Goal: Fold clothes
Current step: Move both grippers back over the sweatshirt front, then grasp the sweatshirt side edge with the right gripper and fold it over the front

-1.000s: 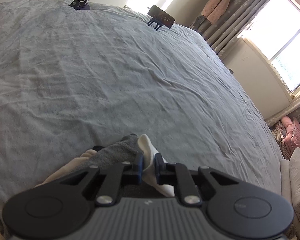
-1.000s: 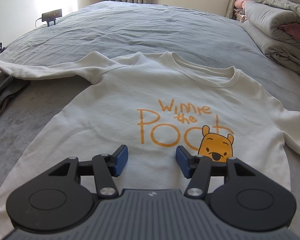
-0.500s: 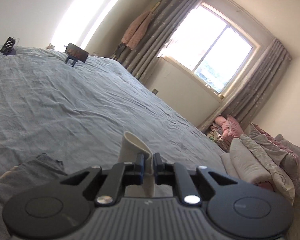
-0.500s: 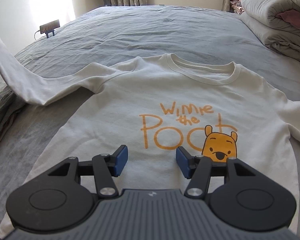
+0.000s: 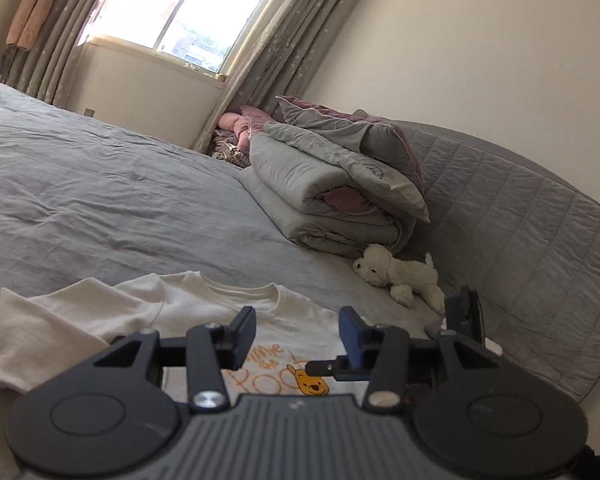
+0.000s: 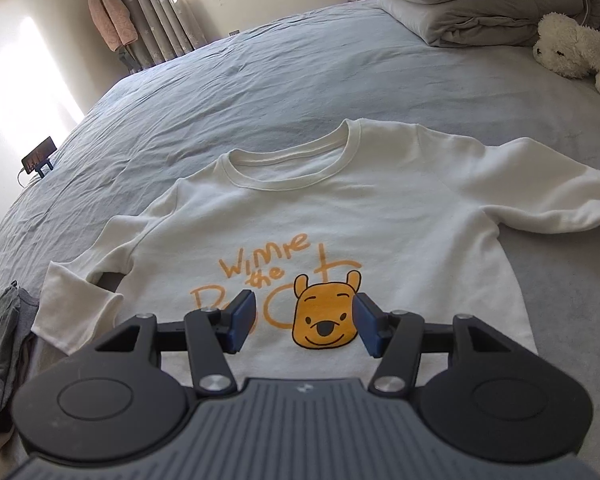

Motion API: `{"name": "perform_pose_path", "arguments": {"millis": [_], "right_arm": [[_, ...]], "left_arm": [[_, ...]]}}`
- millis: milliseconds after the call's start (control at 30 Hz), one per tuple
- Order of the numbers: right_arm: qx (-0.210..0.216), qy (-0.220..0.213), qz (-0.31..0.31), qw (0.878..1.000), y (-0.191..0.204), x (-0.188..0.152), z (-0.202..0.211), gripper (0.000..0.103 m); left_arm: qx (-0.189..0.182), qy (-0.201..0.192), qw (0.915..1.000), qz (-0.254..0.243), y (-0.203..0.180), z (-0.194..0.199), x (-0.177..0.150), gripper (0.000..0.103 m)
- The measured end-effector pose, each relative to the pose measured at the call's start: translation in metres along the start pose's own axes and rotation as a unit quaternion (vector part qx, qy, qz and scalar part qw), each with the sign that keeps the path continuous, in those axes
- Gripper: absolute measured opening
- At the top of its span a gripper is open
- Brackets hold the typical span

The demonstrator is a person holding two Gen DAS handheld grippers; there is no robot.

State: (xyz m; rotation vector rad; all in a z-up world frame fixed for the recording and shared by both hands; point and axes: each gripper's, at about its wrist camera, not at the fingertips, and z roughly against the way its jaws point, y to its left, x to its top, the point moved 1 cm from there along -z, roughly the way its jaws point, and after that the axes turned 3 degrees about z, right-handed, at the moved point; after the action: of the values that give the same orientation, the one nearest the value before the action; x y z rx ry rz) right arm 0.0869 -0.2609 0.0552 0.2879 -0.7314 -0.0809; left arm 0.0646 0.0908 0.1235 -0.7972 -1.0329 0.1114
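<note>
Just sweatshirt beneath spread fingers.

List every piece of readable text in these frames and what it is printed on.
"Winnie the Poo": orange hand-drawn lettering on the white sweatshirt, right wrist view; a gripper finger covers part of "Poo" and the last letter.
"the" and "Poo": the same print in the left wrist view, partly hidden.
Phone screen: too small to read.

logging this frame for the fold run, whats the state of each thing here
cream Pooh-print sweatshirt: flat, print up, unfolded
its left-side sleeve: doubled back on itself
its right-side sleeve: spread outward
left gripper: open, empty
right gripper: open, empty
grey duvet: folded, stacked
white plush dog: lying on its side
</note>
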Motion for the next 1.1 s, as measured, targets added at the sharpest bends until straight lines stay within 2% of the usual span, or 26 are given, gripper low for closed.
{"name": "perform_pose_path", "arguments": {"millis": [167, 233, 333, 500, 600, 667, 800, 833, 867, 900, 967, 1100], "right_arm": [[0.020, 0.016, -0.001, 1.000, 0.007, -0.005, -0.007, 0.058], [0.026, 0.019, 0.004, 0.999, 0.014, -0.008, -0.011, 0.058], [0.068, 0.019, 0.011, 0.997, 0.030, -0.016, -0.017, 0.058], [0.109, -0.006, 0.038, 0.993, 0.065, -0.027, -0.027, 0.058], [0.128, -0.024, -0.010, 0.991, 0.072, -0.026, -0.037, 0.058], [0.144, -0.015, -0.043, 0.988, 0.079, -0.025, -0.048, 0.058], [0.176, 0.003, -0.111, 0.978, 0.093, -0.021, -0.070, 0.058], [0.177, 0.010, -0.116, 0.977, 0.098, -0.020, -0.074, 0.053], [0.170, 0.020, -0.103, 0.980, 0.106, -0.019, -0.076, 0.026], [0.162, 0.031, -0.084, 0.983, 0.114, -0.018, -0.078, 0.012], [0.138, 0.030, -0.047, 0.989, 0.128, -0.013, -0.073, 0.010], [0.117, -0.025, -0.004, 0.993, 0.133, 0.006, -0.040, 0.009]], "left_arm": [[0.037, -0.011, 0.9968, 0.070, 0.039, 0.002, 0.015, 0.046], [0.071, 0.003, 0.9956, 0.061, 0.042, -0.004, 0.013, 0.046], [0.125, 0.028, 0.9909, 0.042, 0.043, -0.013, 0.008, 0.046], [0.210, 0.065, 0.9755, 0.001, 0.046, -0.029, -0.001, 0.046], [0.214, 0.079, 0.9734, 0.021, 0.053, -0.031, -0.001, 0.046], [0.209, 0.080, 0.9742, 0.031, 0.057, -0.027, 0.000, 0.047], [0.225, 0.084, 0.9698, 0.043, 0.066, -0.027, 0.003, 0.047], [0.227, 0.086, 0.9688, 0.051, 0.069, -0.027, 0.003, 0.047], [0.229, 0.087, 0.9678, 0.060, 0.072, -0.026, 0.004, 0.047], [0.230, 0.087, 0.9672, 0.066, 0.074, -0.026, 0.005, 0.047], [0.231, 0.085, 0.9662, 0.076, 0.077, -0.024, 0.006, 0.047], [0.232, 0.080, 0.9650, 0.091, 0.081, -0.021, 0.009, 0.047]]}}
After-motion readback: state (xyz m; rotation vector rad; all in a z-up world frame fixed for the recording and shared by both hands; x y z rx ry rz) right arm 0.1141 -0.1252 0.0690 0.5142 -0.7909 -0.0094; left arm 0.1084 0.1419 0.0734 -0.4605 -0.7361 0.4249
